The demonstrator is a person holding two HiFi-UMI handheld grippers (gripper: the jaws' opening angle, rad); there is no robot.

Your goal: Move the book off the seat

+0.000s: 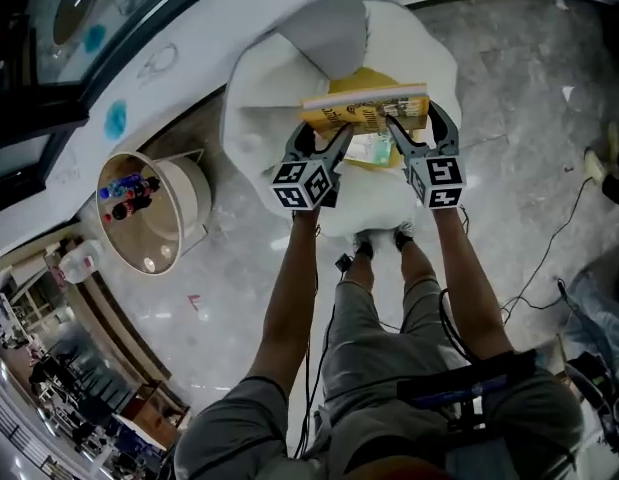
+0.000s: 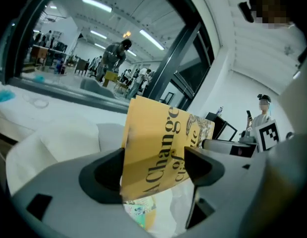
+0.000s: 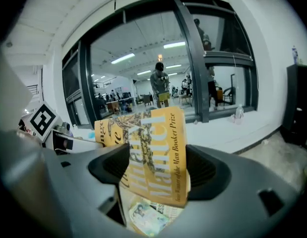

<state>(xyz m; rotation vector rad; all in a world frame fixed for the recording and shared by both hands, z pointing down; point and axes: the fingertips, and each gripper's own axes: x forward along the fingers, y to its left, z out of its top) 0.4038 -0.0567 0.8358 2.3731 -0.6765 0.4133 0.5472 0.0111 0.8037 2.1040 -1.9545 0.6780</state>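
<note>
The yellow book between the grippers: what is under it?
A colourful printed item shows under the yellow book, over the white seat. The book covers most of it.

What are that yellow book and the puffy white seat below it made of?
The book looks like paper in a matte yellow card cover: printed lettering, pale page edges. The seat seems to be soft stuffed fabric, matte white, judging by its rounded bulges and creases; a leather-like cover can't be ruled out.
</note>
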